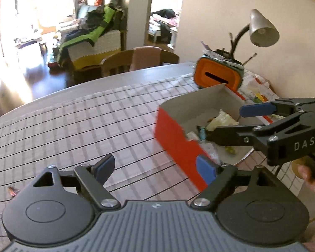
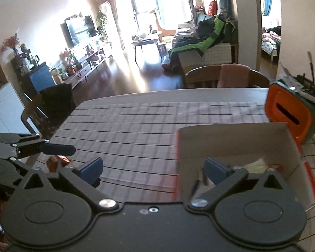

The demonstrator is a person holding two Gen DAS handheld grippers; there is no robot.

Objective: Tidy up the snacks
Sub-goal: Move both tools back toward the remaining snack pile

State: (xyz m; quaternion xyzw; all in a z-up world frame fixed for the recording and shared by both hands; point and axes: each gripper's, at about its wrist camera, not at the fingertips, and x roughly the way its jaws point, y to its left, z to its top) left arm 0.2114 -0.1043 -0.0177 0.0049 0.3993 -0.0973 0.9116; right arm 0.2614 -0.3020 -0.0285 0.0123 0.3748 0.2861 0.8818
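Left wrist view: right hand-held gripper (image 1: 226,124), marked "DAS", spread wide over red box (image 1: 178,145); left hand-held gripper (image 1: 155,168) wide too

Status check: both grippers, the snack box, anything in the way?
Left hand-held gripper open, empty. Right hand-held gripper open, over red box holding snacks. One wrapper loose on table.
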